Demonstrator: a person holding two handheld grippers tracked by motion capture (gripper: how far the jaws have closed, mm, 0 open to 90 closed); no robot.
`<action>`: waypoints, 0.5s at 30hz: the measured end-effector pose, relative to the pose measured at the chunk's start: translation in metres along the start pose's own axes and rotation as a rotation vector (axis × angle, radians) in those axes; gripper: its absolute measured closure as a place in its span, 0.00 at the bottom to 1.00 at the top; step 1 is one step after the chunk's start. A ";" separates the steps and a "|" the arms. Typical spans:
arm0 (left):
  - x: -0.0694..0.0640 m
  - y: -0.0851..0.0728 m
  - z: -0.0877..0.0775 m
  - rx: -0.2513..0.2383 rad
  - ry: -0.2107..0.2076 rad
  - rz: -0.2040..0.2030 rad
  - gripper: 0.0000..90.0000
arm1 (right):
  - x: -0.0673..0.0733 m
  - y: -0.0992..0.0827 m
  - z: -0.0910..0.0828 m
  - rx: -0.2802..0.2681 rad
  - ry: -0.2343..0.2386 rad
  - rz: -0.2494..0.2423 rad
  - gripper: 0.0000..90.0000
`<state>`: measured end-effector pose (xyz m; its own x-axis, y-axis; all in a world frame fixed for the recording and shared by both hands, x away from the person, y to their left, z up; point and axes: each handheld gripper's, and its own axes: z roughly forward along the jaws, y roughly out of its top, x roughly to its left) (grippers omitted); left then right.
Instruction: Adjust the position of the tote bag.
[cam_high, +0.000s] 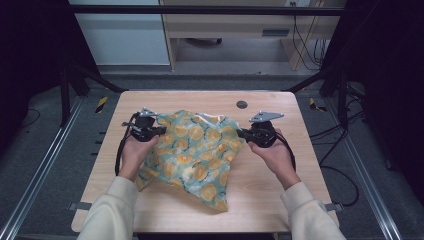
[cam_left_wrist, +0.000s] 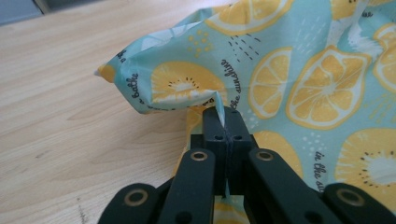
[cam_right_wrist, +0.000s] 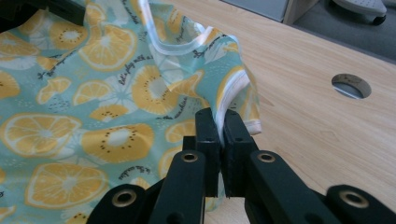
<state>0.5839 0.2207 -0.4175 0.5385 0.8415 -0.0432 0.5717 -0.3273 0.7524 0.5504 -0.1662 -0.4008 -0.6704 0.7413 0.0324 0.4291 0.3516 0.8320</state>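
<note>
1 cloth (cam_high: 197, 152), pale teal with a print of yellow citrus slices, lay crumpled across the middle of 1 wooden table (cam_high: 260, 197). 2 grippers worked it, 1 in each of the person's 2 hands. The left gripper (cam_high: 159, 131) was clamped on a fold at the cloth's left edge; in the left gripper view a thin pleat of fabric (cam_left_wrist: 219, 109) stood pinched between the 2 black jaws. The right gripper (cam_high: 241, 134) gripped the right edge, and in the right gripper view its jaws pressed on the white-trimmed hem (cam_right_wrist: 223, 109). 1 round hole (cam_high: 242, 104) sat in the tabletop beyond the cloth.
</note>
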 end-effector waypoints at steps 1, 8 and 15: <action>-0.002 -0.003 -0.009 -0.028 0.003 0.006 1.00 | 0.001 0.000 -0.004 -0.006 -0.003 0.000 0.98; -0.009 -0.020 -0.042 -0.125 0.005 0.007 1.00 | 0.009 0.000 -0.030 -0.039 0.001 -0.027 0.99; -0.018 -0.034 -0.065 -0.190 0.004 0.020 1.00 | 0.022 -0.005 -0.052 -0.063 -0.001 -0.065 0.99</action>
<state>0.5144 0.2452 -0.3994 0.5459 0.8375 -0.0247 0.4336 -0.2572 0.8636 0.5018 -0.1817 -0.3751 -0.6953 0.7184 -0.0233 0.3454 0.3623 0.8657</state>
